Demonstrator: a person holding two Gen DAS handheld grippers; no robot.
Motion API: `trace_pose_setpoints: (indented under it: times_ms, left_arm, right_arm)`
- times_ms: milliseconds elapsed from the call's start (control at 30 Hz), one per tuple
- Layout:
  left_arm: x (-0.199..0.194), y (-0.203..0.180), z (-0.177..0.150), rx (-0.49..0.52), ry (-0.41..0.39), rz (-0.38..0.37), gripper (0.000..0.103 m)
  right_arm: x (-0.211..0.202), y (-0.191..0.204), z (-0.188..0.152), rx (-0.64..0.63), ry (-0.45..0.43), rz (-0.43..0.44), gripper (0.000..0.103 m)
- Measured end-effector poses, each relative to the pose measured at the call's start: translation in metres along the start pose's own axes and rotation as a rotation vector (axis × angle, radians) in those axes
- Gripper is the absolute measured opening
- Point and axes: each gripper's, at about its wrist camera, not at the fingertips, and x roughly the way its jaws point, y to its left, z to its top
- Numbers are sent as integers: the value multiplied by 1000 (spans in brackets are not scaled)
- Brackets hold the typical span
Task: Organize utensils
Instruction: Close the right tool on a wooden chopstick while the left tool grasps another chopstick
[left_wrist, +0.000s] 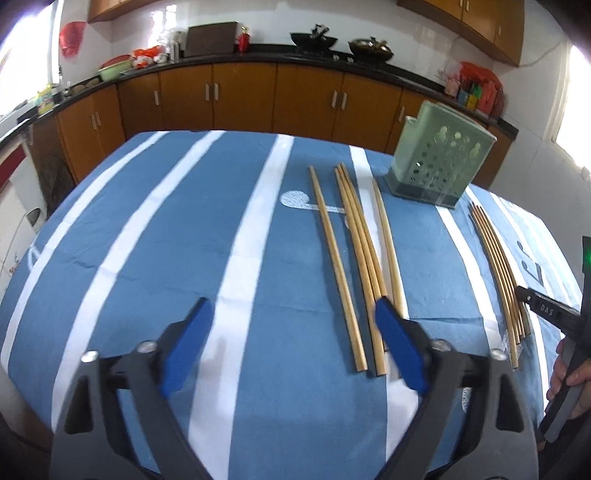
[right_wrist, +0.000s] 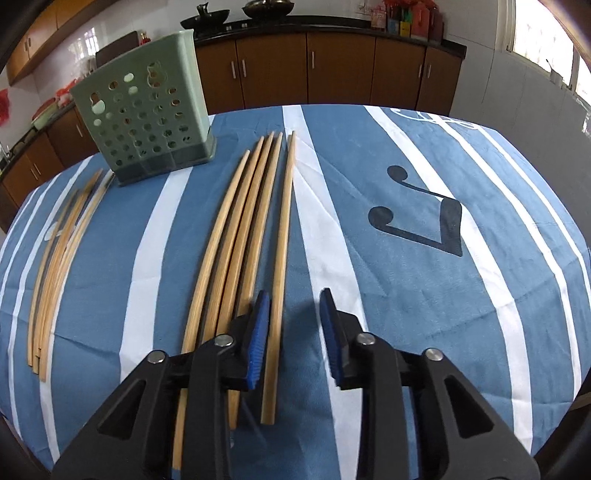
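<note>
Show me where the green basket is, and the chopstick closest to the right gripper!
green basket (right_wrist: 147, 122): right wrist view, on its holed front wall.
chopstick (right_wrist: 282, 251): right wrist view, mid-shaft of the rightmost stick, lying between the open fingers.
right gripper (right_wrist: 293, 299): right wrist view, midway between its blue tips.

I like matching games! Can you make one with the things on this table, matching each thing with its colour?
Things:
1. basket
2. chopsticks
3. tablecloth
4. gripper pads

Colours:
A. blue with white stripes
B. pale green
C. dark blue
D. light wood

Pairs: 1-B, 2-D, 3-A, 4-C
</note>
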Motion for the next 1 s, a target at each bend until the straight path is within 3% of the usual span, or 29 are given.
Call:
trace_pose_setpoints:
  times_ms: [67,200,333,467,800,1000]
  left_arm:
    - [8,-4,3,17,23,-13,62]
    - [27,-18,10,57,75,-48,37]
    - [41,-33,14,93,100,-63,30]
    - [59,-41,17,115,141,-34,13]
    - [85,-23,46,115,115,30,8]
    - [98,-10,59,127,62,21,9]
  right_arm:
    - [-1,-5,2,16,-2,-4,10]
    - [-1,-13,6,37,0,3,8]
    - [-3,-12,6,25,-8,0,8]
    - [1,-12,9,26,-3,6,8]
    - [16,-21,27,27,-20,0,7]
    - [26,-35,38,60,-60,-42,7]
